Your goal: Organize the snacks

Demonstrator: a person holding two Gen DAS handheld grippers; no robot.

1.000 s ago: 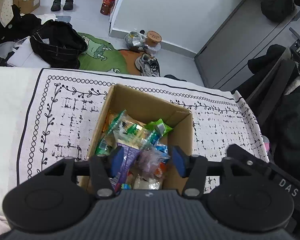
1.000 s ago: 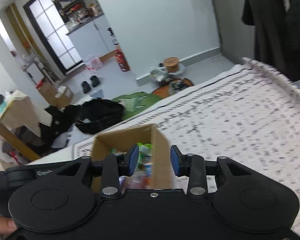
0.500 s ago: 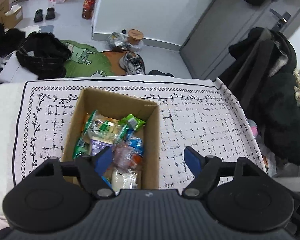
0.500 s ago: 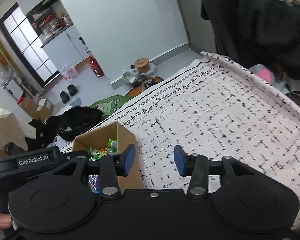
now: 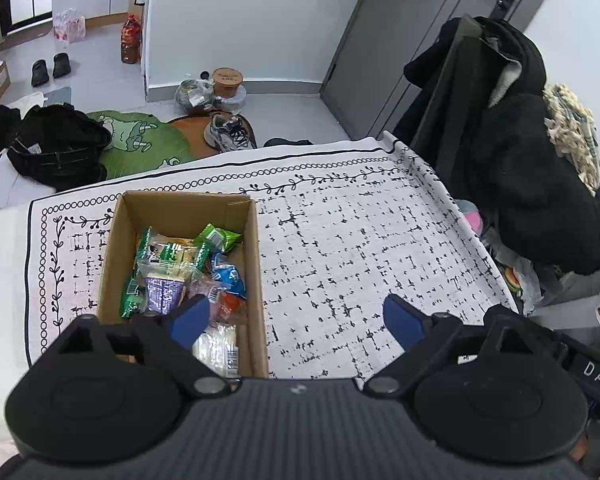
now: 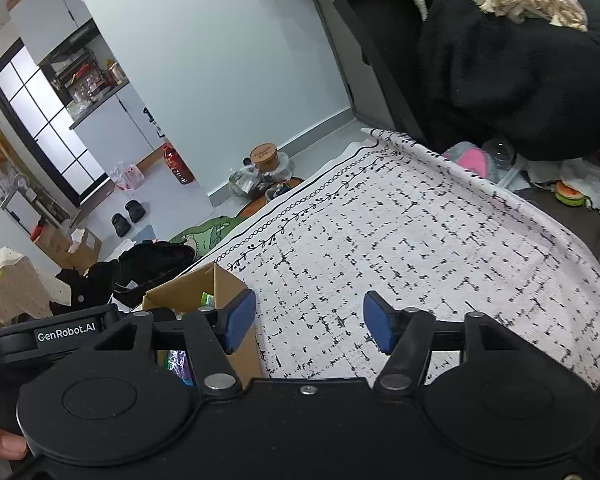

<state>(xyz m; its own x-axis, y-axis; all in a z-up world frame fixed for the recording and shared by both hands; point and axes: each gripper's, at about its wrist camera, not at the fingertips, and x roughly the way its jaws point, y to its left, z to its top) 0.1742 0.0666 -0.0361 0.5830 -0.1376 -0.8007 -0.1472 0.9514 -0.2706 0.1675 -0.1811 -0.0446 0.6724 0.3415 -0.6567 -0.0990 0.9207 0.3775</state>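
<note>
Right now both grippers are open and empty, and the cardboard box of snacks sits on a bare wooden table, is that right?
Not quite. The left gripper and right gripper are open and empty, and the cardboard box does hold snack packets, but it sits on a white cloth with black markings, not bare wood. The left wrist view shows this.

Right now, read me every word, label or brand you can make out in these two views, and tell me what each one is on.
"GenRobot.AI": white lettering on the left gripper's black body, seen from the right wrist view.
"DAS": white letters, cut off at the frame edge, on the black device at the lower right of the left wrist view.
Snack packets in the cardboard box: print too small to read.
Brown tub on the floor: label blurred, unreadable.
</note>
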